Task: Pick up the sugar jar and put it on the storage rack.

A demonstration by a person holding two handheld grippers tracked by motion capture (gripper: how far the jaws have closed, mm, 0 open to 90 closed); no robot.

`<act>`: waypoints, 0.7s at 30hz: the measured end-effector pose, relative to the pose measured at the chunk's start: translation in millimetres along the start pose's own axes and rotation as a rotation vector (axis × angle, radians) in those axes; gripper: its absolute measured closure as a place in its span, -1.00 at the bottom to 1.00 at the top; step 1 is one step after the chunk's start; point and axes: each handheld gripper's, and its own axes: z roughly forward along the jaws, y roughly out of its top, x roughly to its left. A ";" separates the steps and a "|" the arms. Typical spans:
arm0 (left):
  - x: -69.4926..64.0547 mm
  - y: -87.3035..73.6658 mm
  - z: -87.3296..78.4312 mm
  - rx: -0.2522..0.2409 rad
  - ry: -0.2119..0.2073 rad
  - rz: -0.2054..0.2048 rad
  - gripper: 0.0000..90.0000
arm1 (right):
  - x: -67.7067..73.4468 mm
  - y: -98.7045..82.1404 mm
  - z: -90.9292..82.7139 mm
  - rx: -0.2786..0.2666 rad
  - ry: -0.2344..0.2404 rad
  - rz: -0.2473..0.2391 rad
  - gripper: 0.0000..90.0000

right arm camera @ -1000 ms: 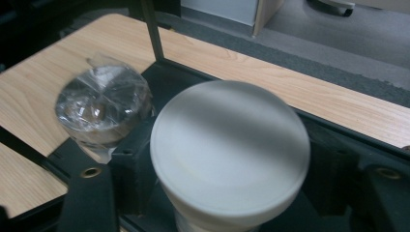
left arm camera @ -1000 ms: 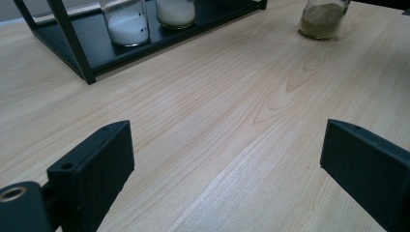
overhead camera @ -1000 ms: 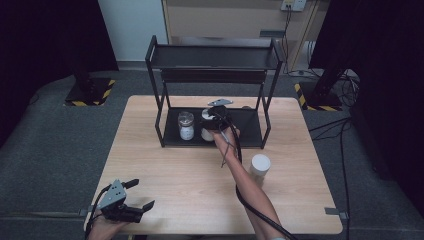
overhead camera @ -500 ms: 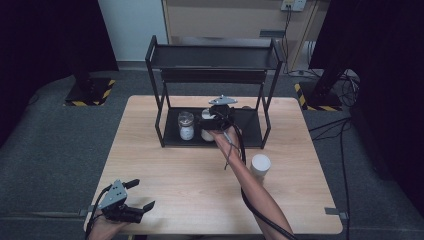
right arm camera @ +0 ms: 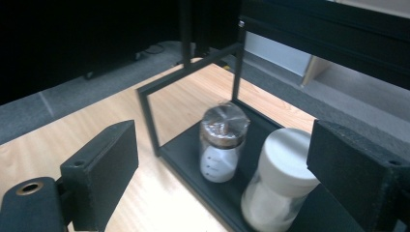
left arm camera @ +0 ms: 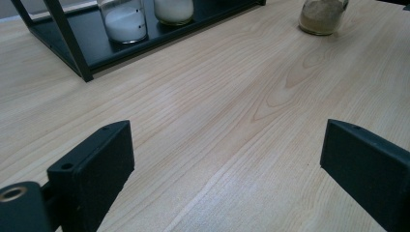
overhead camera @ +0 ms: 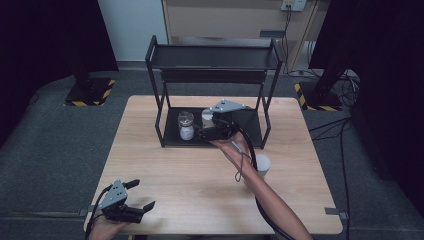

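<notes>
A black two-tier shelf (overhead camera: 215, 57) stands at the back of the wooden table (overhead camera: 165, 170). On its lower tier a glass jar with a silvery lid (overhead camera: 186, 125) (right arm camera: 223, 140) stands beside a white-lidded jar (overhead camera: 206, 116) (right arm camera: 280, 183). My right gripper (overhead camera: 206, 131) (right arm camera: 225, 162) hovers just in front of that tier. Its jaws have just been opening, and they stand wide apart with nothing between the pads. The white-lidded jar stands free ahead of them. My left gripper (overhead camera: 142, 194) (left arm camera: 229, 169) rests open and empty near the table's front left corner.
A third jar (overhead camera: 262, 165) (left arm camera: 321, 17) with a white lid and beige powder stands on the table, right of the person's right forearm (overhead camera: 260, 195). The shelf's front posts (overhead camera: 160, 120) frame the lower tier. A cable trails along the right forearm.
The right gripper has drawn back from the lower tier toward the table's front and risen a little, leaving the white-lidded jar standing there. The left gripper has stayed put.
</notes>
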 end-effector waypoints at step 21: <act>0.1 1.0 1.1 0.008 -0.008 0.004 -0.91 | 13.5 -44.1 -71.5 -0.045 0.122 -0.061 -0.76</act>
